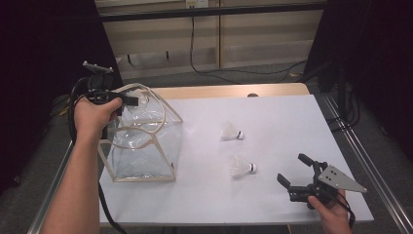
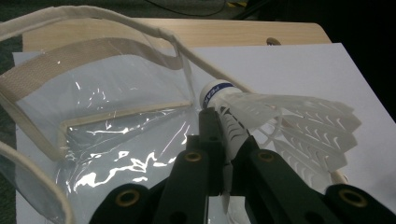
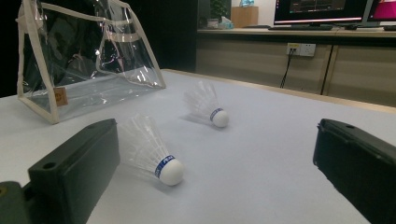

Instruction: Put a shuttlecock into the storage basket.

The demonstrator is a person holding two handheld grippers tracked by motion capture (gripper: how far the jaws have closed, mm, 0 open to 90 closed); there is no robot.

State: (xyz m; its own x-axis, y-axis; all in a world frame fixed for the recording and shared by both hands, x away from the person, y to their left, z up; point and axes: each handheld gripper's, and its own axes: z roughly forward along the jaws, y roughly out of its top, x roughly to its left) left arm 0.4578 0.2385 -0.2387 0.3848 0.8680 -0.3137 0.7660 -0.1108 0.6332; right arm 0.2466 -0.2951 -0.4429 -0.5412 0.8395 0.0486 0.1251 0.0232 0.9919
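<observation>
In the high view the left gripper [image 1: 130, 100] is held over the open top of the clear bag [image 1: 146, 146]; its jaws and load are largely lost against the bag's glare there. The left gripper view resolves this: the jaws are clamped on a held shuttlecock [image 2: 261, 112], gripped at the skirt just behind the white cork, which carries a blue band. The skirt is a white plastic lattice, flared, cut off in part by the jaw bodies. The bag is glossy transparent film edged in cream fabric tape, with a looped cream handle [image 2: 93, 16] (its far wall is hard to separate from reflections).

The right gripper [image 1: 295, 171] rests low at the near right of the white table [image 1: 292, 112], jaws wide apart, nothing between them. Ahead of it lie a near shuttlecock [image 1: 242, 167] and a far shuttlecock [image 1: 231, 132], both on their sides, well apart from each other and from the bag. The right gripper view shows their blue bands and translucent skirts.
</observation>
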